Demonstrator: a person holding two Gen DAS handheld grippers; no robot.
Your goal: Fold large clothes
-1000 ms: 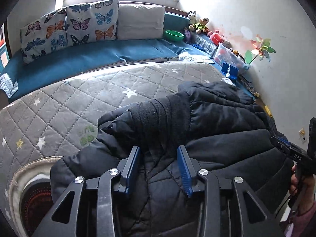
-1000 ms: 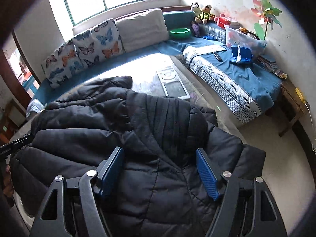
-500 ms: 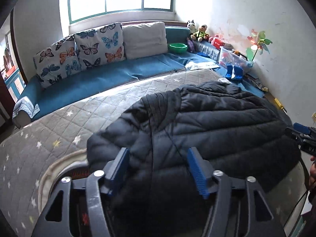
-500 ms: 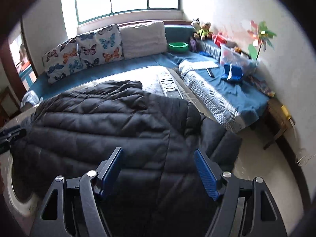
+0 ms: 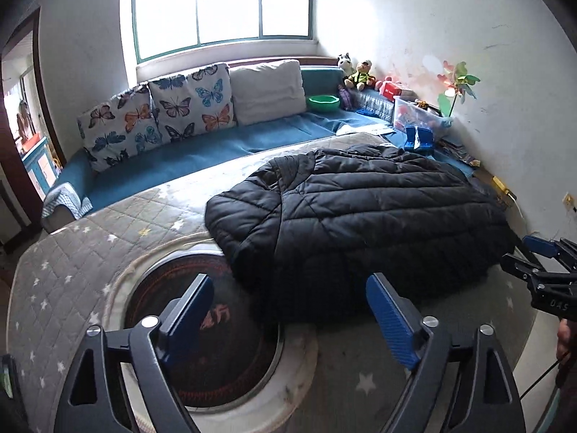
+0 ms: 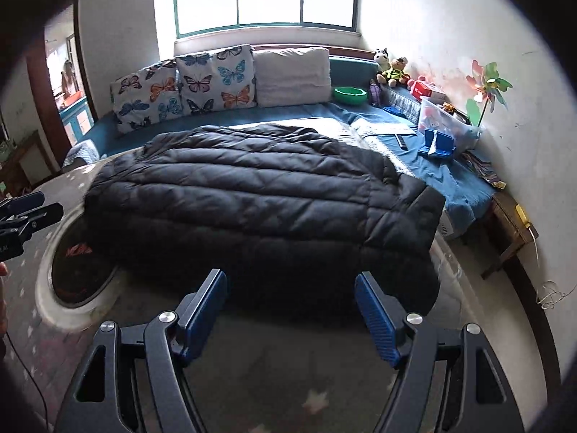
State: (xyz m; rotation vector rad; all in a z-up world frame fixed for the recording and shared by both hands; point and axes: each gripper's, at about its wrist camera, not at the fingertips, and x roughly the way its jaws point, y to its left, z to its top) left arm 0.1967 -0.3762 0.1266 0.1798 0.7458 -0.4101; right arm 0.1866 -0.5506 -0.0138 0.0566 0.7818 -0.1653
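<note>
A large black puffer jacket [image 5: 360, 209] lies folded flat on the grey quilted star-pattern mat [image 5: 72, 252]; it also fills the middle of the right wrist view [image 6: 259, 202]. My left gripper [image 5: 288, 306] is open and empty, held above and back from the jacket's near edge. My right gripper [image 6: 290, 306] is open and empty, also back from the jacket. The right gripper shows at the right edge of the left wrist view [image 5: 541, 263], and the left gripper at the left edge of the right wrist view [image 6: 21, 213].
A round dark mat with a white rim [image 5: 202, 342] lies partly under the jacket. A blue sofa [image 5: 202, 148] with butterfly cushions [image 5: 158, 108] runs behind. A green bowl [image 5: 323, 102], toys, a plastic box [image 5: 418, 115] and a wooden stool [image 6: 512, 227] stand at the right.
Both grippers let go of the jacket, opened wide and pulled up and back. The jacket now lies flat on the mat.
</note>
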